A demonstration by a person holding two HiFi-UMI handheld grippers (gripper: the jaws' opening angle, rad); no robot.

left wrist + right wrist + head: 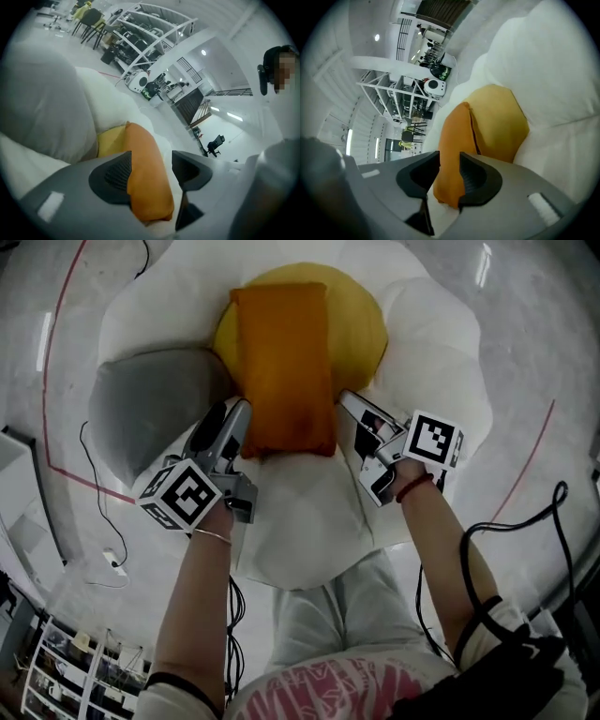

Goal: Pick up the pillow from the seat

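Straddling the orange pillow [284, 367] on the seat [309, 521], unclenched: left gripper [236, 418] at its seven o'clock, right gripper [354, 409] at five.

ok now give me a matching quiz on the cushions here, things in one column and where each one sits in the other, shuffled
1. orange rectangular fabric pillow
2. yellow round cushion
3. grey rounded cushion
4. white puffy seat

a. at the left side in the head view
b. on top, in the middle
c. half hidden beneath the pillow
d. lowest, spreading out round the rest

Pairs: 1-b, 2-c, 3-a, 4-d
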